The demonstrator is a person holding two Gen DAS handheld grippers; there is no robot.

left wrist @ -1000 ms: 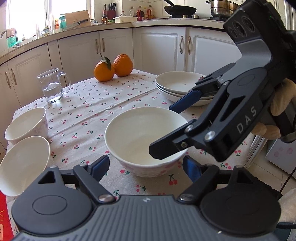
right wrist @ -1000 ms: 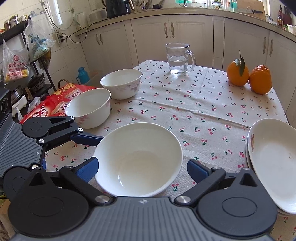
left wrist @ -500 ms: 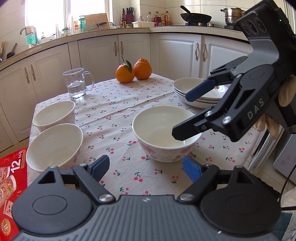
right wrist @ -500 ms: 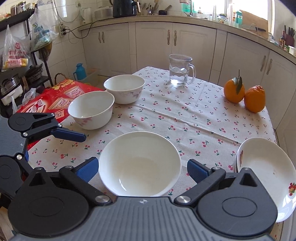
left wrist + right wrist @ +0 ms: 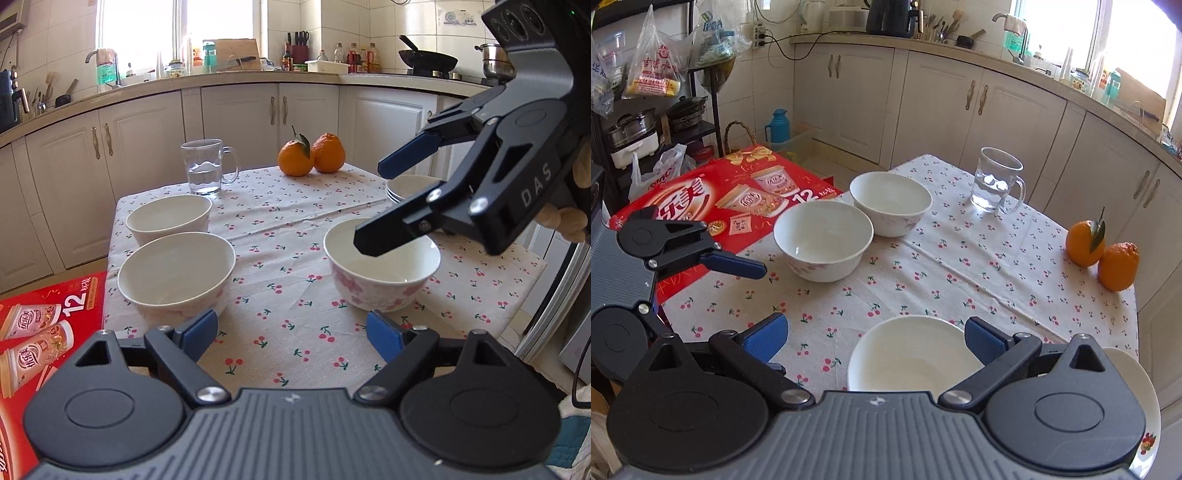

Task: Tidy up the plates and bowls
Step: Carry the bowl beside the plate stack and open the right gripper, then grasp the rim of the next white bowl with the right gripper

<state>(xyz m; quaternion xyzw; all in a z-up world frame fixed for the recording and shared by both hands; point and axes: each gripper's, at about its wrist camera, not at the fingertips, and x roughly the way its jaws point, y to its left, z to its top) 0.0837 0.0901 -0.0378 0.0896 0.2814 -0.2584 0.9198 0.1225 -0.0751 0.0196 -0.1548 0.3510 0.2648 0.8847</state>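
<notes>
Three white bowls stand on the cherry-print tablecloth. The nearest bowl (image 5: 382, 271) (image 5: 912, 356) stands alone near the table's front edge. Two more bowls (image 5: 176, 275) (image 5: 168, 218) sit side by side at the left; in the right wrist view they are one bowl (image 5: 823, 238) and the other (image 5: 890, 206). A stack of plates (image 5: 410, 186) (image 5: 1145, 417) sits at the right edge. My left gripper (image 5: 291, 334) is open and empty, short of the bowls. My right gripper (image 5: 875, 338) is open and empty, above the near bowl.
A glass mug of water (image 5: 205, 171) and two oranges (image 5: 312, 155) stand at the table's far side. A red carton (image 5: 713, 199) lies beside the table's left edge. Kitchen cabinets (image 5: 155, 147) surround the table.
Both grippers have pulled back and up from the near bowl. The bowl stays on the table. More of the table and the two left bowls have come into view.
</notes>
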